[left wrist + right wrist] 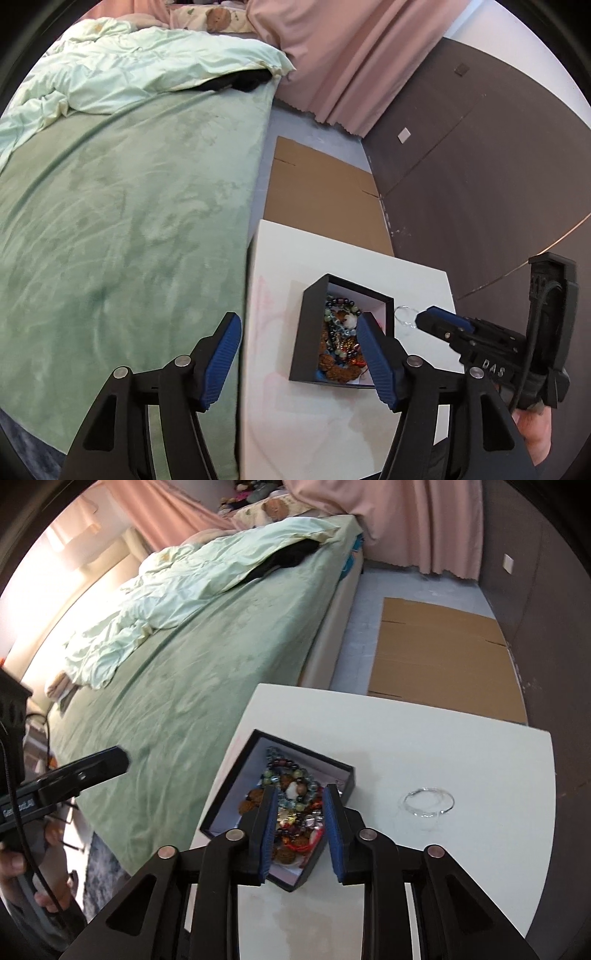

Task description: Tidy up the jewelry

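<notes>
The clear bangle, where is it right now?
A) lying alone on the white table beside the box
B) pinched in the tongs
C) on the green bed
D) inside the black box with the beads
A: the clear bangle lies by itself on the white table, to the side of the black box of beads, and neither pair of tongs grips it.

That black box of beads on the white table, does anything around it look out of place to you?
One piece does. A clear bangle lies alone on the white table, outside the black box, while the beaded bracelets sit heaped in a tangle inside it. Both grippers are open and hold nothing.
</notes>
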Available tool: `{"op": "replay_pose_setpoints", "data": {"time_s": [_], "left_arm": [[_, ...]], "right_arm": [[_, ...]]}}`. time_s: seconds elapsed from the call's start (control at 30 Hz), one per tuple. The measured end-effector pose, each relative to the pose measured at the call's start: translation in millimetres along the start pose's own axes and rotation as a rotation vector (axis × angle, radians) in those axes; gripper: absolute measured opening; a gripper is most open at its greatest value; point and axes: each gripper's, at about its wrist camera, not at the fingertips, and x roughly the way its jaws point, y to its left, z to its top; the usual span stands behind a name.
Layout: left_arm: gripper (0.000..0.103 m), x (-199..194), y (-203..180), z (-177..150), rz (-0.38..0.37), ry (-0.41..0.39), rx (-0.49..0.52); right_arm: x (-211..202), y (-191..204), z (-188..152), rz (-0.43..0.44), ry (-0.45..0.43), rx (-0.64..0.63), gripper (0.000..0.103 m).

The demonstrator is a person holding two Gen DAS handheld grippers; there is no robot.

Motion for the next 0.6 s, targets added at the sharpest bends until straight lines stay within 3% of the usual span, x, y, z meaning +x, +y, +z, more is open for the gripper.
{"op": "replay_pose_setpoints", "data": {"time_s": [0.13,0.2,0.27,0.6], "left_arm": [[0.066,-2,2,-2,0.008,-0.006,-0.002],[0.066,0,1,-1,0.001,-0.006,-0.003],[0.066,3,-1,0,-0.003,-0.006,-0.001],[0.066,17,-4,1,-0.001,0.014,0.0]], "right_arm": [[6,-32,-6,-0.055,0.03,0.058,0.04],[11,-46,-9,-0.076,0.057,0.081,0.058],[18,-55,-12,-0.099,0.073,0.094,0.066],[68,-80,-15,-0.189,0.179,0.051,0.068]]}}
